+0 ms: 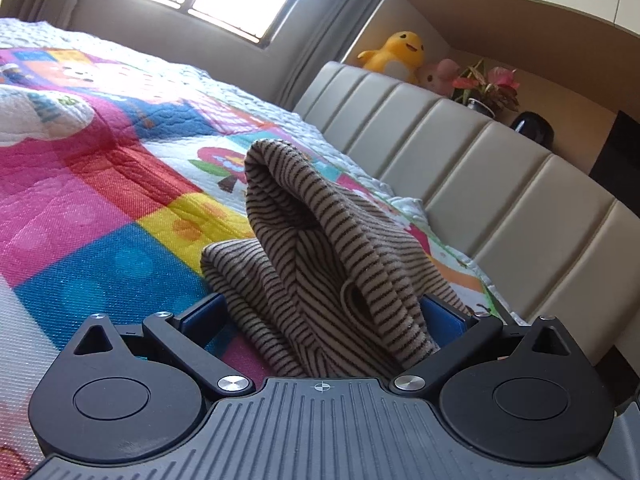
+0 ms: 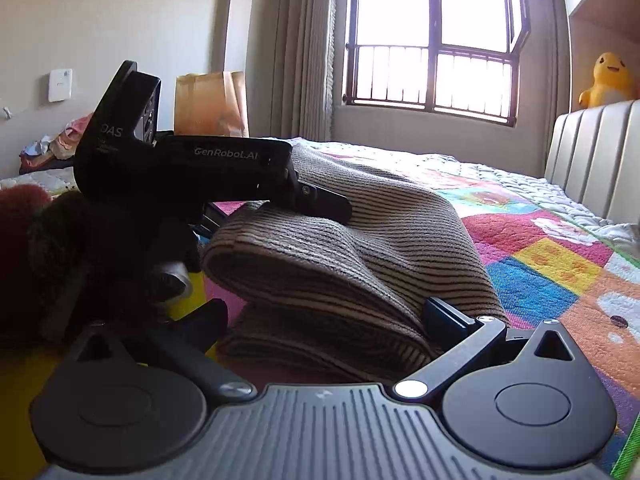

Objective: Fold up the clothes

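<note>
A beige knit garment with thin dark stripes [image 1: 320,264] lies in a bulky, loosely arched fold on the colourful quilt [image 1: 100,208]. My left gripper [image 1: 324,312] stands wide open. Its blue pads [image 1: 206,312] sit either side of the cloth, which fills the gap. In the right wrist view the same garment [image 2: 380,240] runs between the spread fingers of my right gripper [image 2: 324,316], also open. There the left gripper [image 2: 320,204] comes in from the left with one finger resting on top of the fold. A dark fuzzy sleeve [image 2: 44,256] is behind it.
A padded beige headboard [image 1: 460,160] runs along the right, with a yellow plush toy [image 1: 396,54], a potted plant [image 1: 486,88] and a dark round object [image 1: 532,128] on the ledge behind. A window [image 2: 432,36], a paper bag [image 2: 210,104] and piled clothes [image 2: 60,144] lie beyond.
</note>
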A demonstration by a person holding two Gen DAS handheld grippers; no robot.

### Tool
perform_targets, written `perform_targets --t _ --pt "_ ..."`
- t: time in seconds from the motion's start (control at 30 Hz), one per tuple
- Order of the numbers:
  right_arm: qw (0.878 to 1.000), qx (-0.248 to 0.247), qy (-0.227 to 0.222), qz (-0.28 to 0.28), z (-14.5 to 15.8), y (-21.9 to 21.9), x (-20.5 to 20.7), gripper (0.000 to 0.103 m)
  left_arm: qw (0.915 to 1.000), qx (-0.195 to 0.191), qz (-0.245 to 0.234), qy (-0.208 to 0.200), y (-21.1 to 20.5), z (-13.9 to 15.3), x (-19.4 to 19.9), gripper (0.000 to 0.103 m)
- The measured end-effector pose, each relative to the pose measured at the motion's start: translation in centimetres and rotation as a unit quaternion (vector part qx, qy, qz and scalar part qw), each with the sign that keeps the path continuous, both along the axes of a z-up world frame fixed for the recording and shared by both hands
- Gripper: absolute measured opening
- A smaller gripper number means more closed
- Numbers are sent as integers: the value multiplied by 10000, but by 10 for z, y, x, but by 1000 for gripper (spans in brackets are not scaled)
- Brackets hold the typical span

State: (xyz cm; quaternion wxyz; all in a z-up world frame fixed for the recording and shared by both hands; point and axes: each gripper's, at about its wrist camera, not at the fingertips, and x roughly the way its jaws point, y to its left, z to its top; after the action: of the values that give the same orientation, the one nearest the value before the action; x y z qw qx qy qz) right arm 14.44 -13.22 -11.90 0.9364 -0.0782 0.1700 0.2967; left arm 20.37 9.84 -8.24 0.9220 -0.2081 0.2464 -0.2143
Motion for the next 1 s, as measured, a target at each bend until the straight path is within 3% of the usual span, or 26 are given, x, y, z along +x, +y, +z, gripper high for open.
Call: perform_targets --t 0.17,0.27,0.6,0.87,1.0 --pt "9980 509 -195 -319 -7 -16 -11 103 9995 75 293 -78 1 3 -7 103" --pt "9970 427 -61 -648 -5 -13 -12 103 9992 219 348 -22 -2 5 -6 103" --pt "9936 -338 544 -932 16 0 -11 103 9979 387 512 -85 -2 8 -13 103" --pt "9915 -37 774 -1042 6 -9 -10 103 9979 309 555 -108 2 7 -15 103" --pt "9923 178 599 -1069 0 -14 -16 103 9977 337 585 -59 1 7 -14 103"
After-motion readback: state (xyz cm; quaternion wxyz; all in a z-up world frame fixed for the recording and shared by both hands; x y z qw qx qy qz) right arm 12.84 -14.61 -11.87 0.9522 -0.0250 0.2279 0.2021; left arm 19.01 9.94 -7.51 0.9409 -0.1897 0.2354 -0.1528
